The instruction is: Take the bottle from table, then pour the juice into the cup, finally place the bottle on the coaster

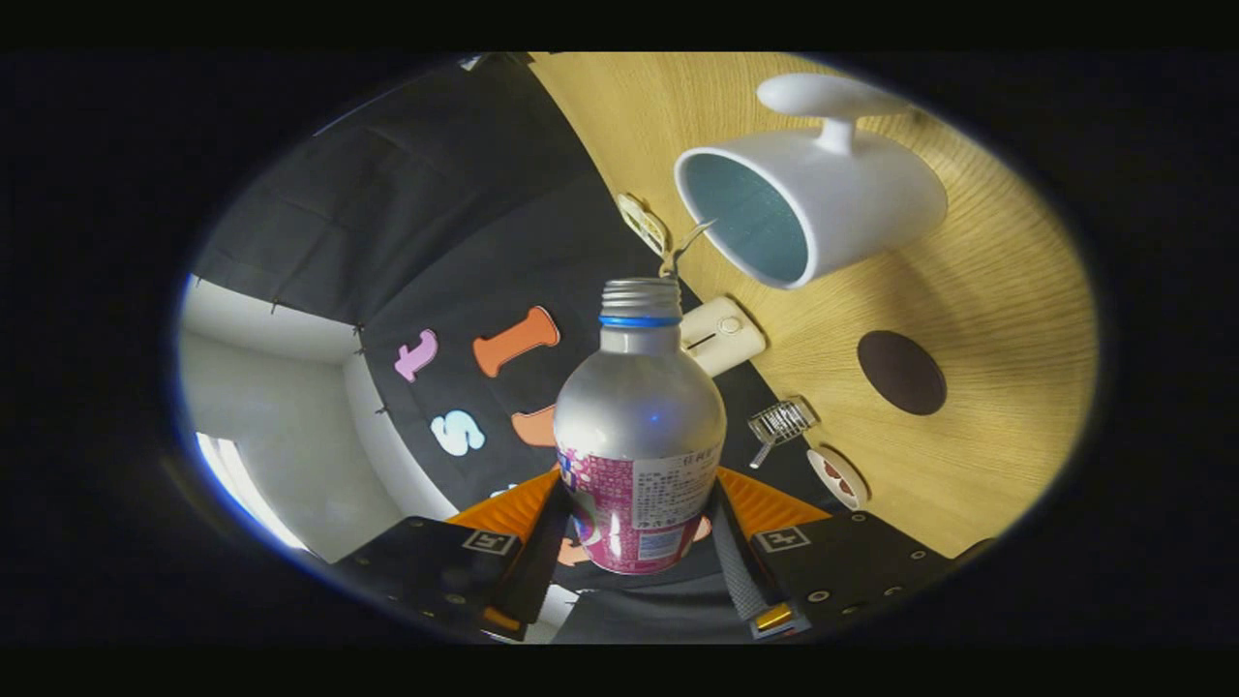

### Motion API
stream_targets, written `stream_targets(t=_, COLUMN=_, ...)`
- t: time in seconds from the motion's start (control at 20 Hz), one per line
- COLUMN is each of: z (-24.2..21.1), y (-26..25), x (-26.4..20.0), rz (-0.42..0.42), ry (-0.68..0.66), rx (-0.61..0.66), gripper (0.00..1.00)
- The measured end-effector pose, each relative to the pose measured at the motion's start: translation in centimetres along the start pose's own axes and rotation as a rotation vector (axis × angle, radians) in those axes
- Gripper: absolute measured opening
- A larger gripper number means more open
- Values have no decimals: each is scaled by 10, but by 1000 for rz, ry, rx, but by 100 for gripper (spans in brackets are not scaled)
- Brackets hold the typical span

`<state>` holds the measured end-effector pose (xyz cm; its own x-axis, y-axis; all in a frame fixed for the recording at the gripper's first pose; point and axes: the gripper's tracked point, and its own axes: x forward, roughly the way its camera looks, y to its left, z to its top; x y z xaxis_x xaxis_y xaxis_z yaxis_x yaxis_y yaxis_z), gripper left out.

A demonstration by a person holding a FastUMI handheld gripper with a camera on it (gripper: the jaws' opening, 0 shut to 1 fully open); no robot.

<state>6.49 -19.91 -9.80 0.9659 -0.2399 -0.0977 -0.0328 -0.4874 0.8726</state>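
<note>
Worktop (978, 290): light wood-grain surface, pale yellow-brown, seen tilted, brightly and evenly lit.

Booth wall (445, 203): black cloth, hung in panels with visible seams and creases, meeting the worktop along its far edge; pinned at several points along its border.

Room wall (281, 416): plain white or light grey, seen past the cloth's border, with a horizontal ledge or beam (261, 329) across its upper part.

Window or light opening (237, 479): 1 narrow bright strip low on the room wall, strongly overexposed, detail lost.

Light: soft on the room wall, stronger on the worktop; cloth stays dark.
</note>
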Motion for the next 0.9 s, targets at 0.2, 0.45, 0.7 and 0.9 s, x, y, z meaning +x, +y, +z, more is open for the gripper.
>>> stream_targets(t=0.2, z=5, y=4, x=-4, rz=24, ry=-6, rx=35, gripper=74)
stream_targets(t=0.45, z=7, y=9, x=-4, rz=57, ry=-9, rx=72, gripper=74)
stream_targets(t=0.7, z=7, y=15, x=-2, rz=67, ry=-5, rx=105, gripper=74)
stream_targets(t=0.9, z=6, y=18, x=-2, rz=71, ry=1, rx=130, gripper=74)
